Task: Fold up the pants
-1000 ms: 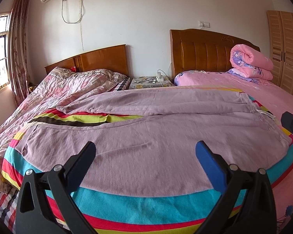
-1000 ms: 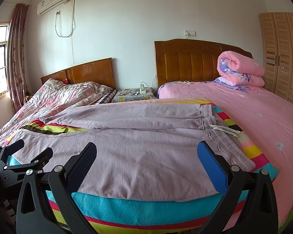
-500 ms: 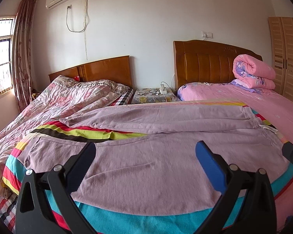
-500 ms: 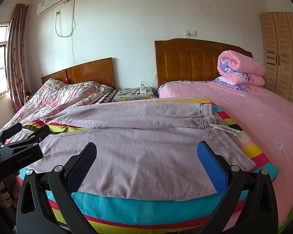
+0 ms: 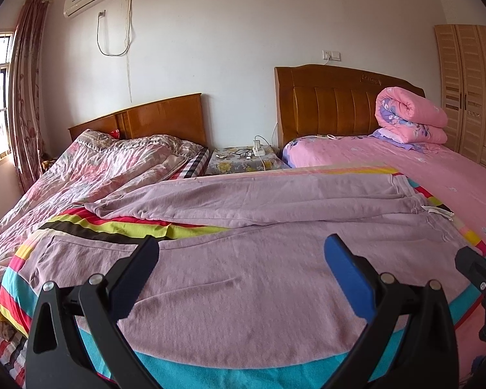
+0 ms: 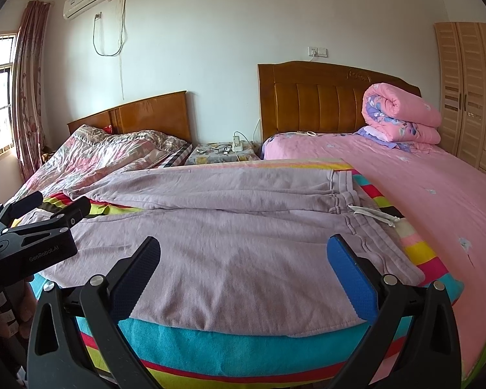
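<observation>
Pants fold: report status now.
Left gripper and right gripper: open, empty. Pants spread flat on striped blanket, unfolded. Nothing in the way.

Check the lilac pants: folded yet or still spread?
Spread, unfolded. The pants lie flat on the striped blanket, legs splayed apart, waistband at right. Both grippers are open, holding nothing.

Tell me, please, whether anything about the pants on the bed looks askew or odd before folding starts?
The pants lie mostly flat, but the far leg angles away from the near one, and the white drawstring trails off the waistband onto the striped blanket.
</observation>
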Available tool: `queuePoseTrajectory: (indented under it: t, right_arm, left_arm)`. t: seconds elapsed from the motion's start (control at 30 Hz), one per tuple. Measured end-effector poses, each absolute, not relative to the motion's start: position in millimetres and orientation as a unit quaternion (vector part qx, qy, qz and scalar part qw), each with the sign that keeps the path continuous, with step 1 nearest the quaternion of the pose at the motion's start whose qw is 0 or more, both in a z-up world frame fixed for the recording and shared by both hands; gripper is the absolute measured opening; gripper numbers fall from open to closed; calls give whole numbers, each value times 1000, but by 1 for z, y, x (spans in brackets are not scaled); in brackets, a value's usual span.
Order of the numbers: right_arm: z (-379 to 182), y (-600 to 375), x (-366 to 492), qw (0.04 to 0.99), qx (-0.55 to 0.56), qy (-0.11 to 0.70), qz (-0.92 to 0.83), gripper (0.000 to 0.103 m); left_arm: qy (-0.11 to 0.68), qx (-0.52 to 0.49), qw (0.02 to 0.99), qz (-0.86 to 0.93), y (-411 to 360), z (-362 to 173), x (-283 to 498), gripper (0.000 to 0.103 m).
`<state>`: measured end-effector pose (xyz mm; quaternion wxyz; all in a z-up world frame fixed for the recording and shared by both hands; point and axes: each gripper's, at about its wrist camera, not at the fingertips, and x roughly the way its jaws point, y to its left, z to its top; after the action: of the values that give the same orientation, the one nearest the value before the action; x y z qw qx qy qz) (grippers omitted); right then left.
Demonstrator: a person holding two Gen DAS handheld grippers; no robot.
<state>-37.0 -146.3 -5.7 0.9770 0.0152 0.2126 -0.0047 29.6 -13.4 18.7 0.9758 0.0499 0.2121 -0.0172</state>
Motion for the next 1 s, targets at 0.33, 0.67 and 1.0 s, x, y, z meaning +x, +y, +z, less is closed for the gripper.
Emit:
queuePoseTrajectory:
  t: [0.33,0.67,1.0]
  right_arm:
    - [-29,-157,38,963,-17,269,-16,99]
    - [-8,-184,210,938,-79,311,135,99]
    - [-57,-174,428,856,-161,413,268,99]
  left_arm:
    - [243,41,968,-42,-31,17,110,102]
    - [355,-8,932,-66,12,3,248,102]
    - [450,-51,891,-37,59,-29,362,102]
